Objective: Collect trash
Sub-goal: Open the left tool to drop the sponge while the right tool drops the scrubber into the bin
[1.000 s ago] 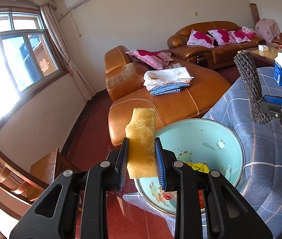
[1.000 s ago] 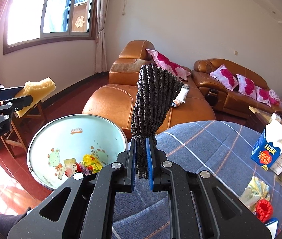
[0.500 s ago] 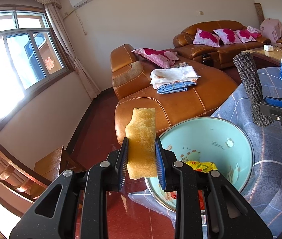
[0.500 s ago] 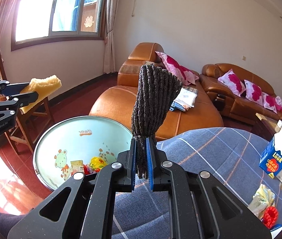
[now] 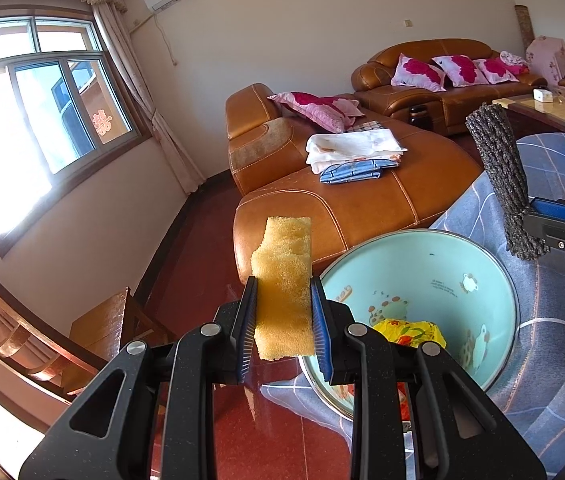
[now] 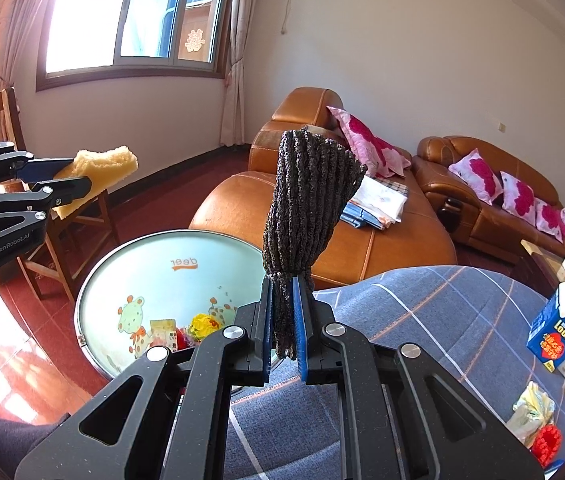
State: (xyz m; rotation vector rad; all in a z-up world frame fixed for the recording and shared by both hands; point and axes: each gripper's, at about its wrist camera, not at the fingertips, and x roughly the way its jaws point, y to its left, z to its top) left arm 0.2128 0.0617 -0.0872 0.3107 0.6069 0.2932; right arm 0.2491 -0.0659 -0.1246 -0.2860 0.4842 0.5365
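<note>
Your left gripper [image 5: 284,322] grips a sponge [image 5: 282,276], your right gripper [image 6: 282,328] a dark cloth [image 6: 306,216]; the basin [image 6: 170,256] reads "deer", the carton [image 6: 558,328] "LOOK".

Open basin [image 5: 462,248] mouth, unobstructed above

Both wrist cameras sit close behind their own fingers, angled downward across the room toward the sofa [image 5: 362,204], sharing the basin [image 5: 422,248] and each catching the other's gripper at its edge.
</note>
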